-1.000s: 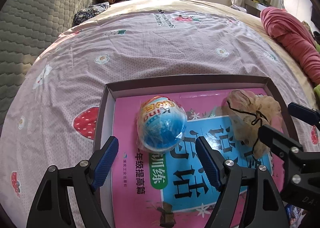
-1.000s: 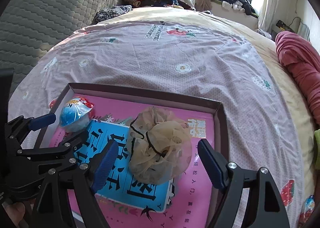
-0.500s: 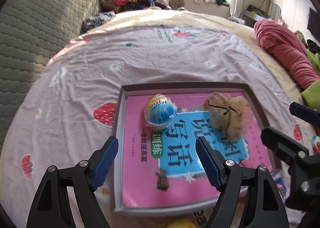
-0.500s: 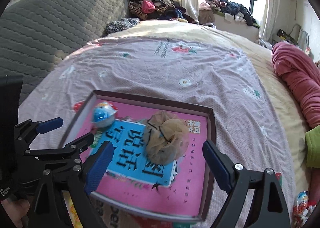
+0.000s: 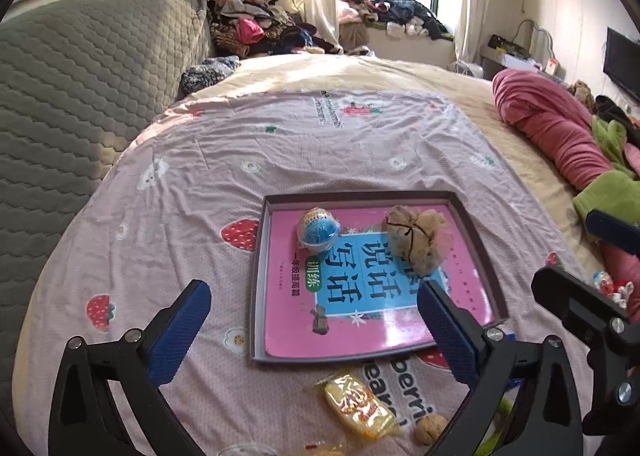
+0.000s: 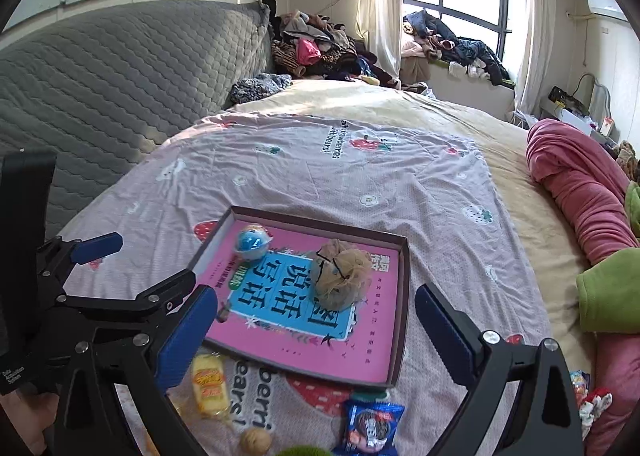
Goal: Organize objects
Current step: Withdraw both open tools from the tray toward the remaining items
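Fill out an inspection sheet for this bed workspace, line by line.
Surface: pink strawberry-print sheet spread on the bed, wrinkled.
Job's things: shallow tray holds a pink book; on the book lie a blue wrapped egg toy and a beige mesh pouf, apart from each other.
Clutter: yellow snack packet, walnut and blue cookie packet lie on the sheet outside the tray.
Grippers: left gripper and right gripper both opening, nothing between the jaws.
Cables: nothing seen.
Surroundings: grey quilted headboard, heap of clothes by the window, rolled pink blanket.
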The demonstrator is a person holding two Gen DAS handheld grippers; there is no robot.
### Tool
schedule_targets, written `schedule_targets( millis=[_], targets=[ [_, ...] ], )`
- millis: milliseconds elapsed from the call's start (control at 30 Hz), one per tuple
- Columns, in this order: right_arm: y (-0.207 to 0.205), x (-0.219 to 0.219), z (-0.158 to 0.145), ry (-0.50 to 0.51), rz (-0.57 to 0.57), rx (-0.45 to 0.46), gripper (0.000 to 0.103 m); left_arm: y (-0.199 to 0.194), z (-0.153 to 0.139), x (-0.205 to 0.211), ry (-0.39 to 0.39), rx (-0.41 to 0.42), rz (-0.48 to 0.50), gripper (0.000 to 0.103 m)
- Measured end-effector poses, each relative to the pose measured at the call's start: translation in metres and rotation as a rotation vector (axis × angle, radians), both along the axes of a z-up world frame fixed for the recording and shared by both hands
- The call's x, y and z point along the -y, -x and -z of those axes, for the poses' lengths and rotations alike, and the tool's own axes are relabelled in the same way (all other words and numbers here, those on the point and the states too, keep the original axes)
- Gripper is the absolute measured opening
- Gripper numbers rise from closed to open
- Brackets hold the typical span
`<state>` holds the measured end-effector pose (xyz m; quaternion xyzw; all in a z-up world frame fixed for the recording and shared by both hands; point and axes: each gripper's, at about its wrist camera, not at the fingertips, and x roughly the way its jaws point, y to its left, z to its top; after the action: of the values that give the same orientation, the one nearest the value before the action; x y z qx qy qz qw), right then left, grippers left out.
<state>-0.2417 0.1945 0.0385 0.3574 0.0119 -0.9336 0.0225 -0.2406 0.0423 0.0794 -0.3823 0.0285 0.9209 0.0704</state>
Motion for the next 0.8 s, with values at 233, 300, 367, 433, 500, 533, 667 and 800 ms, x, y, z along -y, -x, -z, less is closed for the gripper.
schedule_targets(
  millis=[233, 300, 367, 433, 500, 533, 667, 800],
  targets=[
    [-0.027, 0.0, -0.019, 0.002, 0.002, -0.03, 0.1, -0.025, -0.02, 0.005, -0.002, -0.022, -0.003, 0.103],
    [-0.036, 0.0, -0.024, 0.003, 0.003, -0.043, 0.1, -0.031, -0.024, 0.008, -0.001, -0.028, -0.007, 0.103],
    [-0.046, 0.001, -0.03, 0.004, -0.002, -0.054, 0.101, -0.04, -0.03, 0.01, -0.006, -0.035, -0.003, 0.103],
    [-0.053, 0.003, -0.034, 0.001, -0.001, -0.066, 0.101, -0.048, -0.034, 0.01, -0.007, -0.045, -0.001, 0.103],
    [-0.062, 0.004, -0.04, 0.003, -0.004, -0.077, 0.101, -0.054, -0.037, 0.011, -0.009, -0.049, -0.001, 0.103],
    [-0.067, 0.004, -0.042, 0.004, -0.005, -0.081, 0.101, -0.059, -0.039, 0.012, -0.007, -0.051, -0.002, 0.103],
    [-0.083, 0.007, -0.051, 0.006, -0.008, -0.099, 0.101, -0.077, -0.044, 0.014, 0.0, -0.058, 0.0, 0.103],
    [-0.099, 0.01, -0.056, 0.002, -0.011, -0.11, 0.101, -0.094, -0.046, 0.016, 0.019, -0.065, 0.005, 0.103]
  ],
)
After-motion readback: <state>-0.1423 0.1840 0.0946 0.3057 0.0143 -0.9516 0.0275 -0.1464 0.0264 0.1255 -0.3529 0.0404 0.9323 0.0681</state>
